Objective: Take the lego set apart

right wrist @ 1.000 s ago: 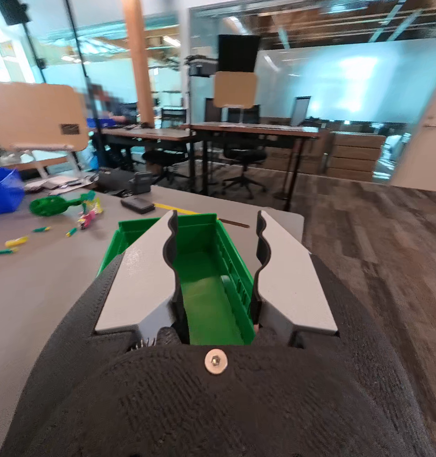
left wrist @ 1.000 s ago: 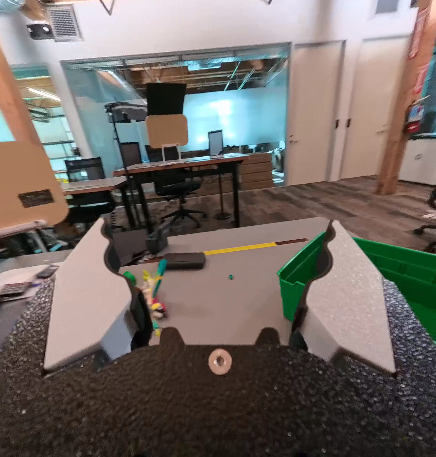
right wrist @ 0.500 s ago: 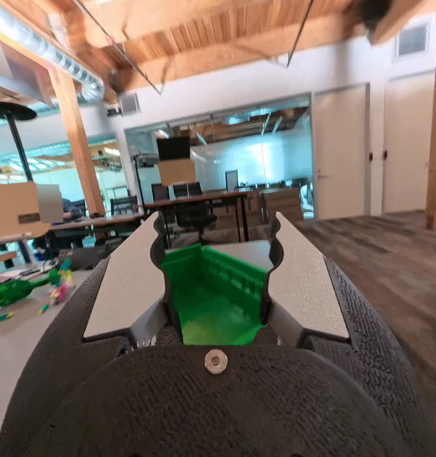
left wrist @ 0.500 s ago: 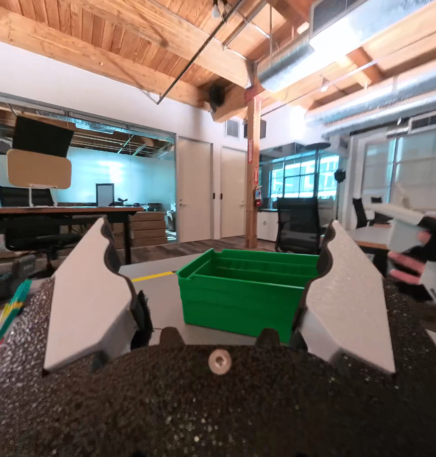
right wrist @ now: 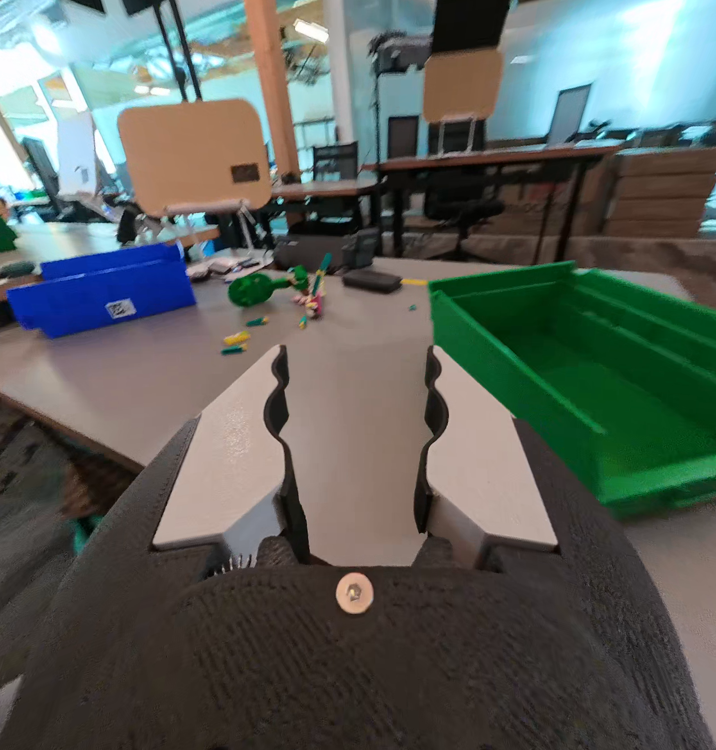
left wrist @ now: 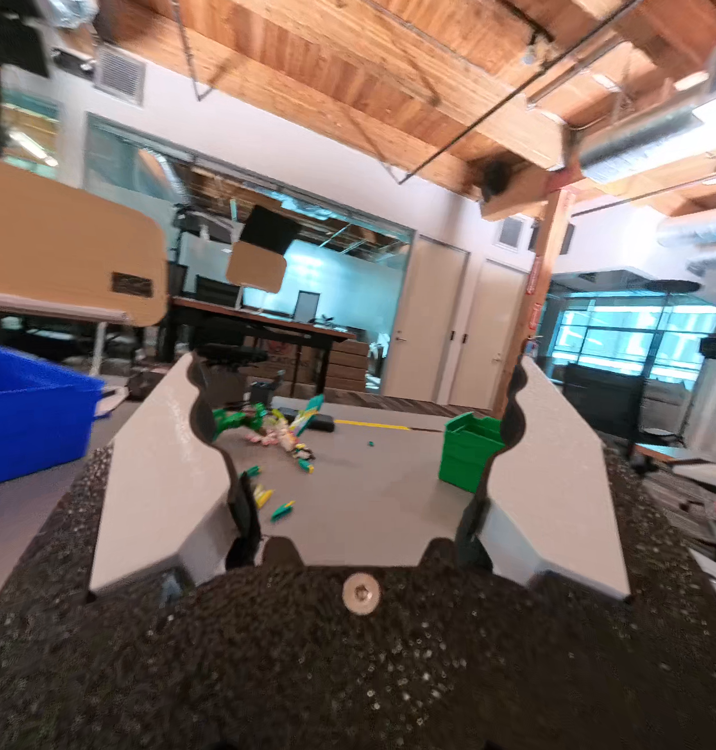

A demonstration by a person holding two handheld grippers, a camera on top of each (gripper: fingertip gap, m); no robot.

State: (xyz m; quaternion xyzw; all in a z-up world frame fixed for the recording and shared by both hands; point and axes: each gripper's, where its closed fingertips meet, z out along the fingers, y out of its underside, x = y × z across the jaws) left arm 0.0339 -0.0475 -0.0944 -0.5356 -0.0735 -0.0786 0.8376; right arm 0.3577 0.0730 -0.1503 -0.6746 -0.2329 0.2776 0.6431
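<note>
Left claw (left wrist: pixel 354 406) agape, tilted; right claw (right wrist: pixel 356 365) agape above table (right wrist: pixel 104 385)

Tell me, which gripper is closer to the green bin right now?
Right. The right gripper hovers beside the green bin; the left gripper sees it farther ahead.

blue bin (right wrist: pixel 100 292), green bin (right wrist: pixel 592 365), grey table (right wrist: pixel 104 385)

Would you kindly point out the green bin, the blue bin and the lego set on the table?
green bin (right wrist: pixel 510 349): right wrist view, on its near long outer wall.
blue bin (right wrist: pixel 76 296): right wrist view, on its front wall.
lego set (right wrist: pixel 251 289): right wrist view, on its round green part.
</note>
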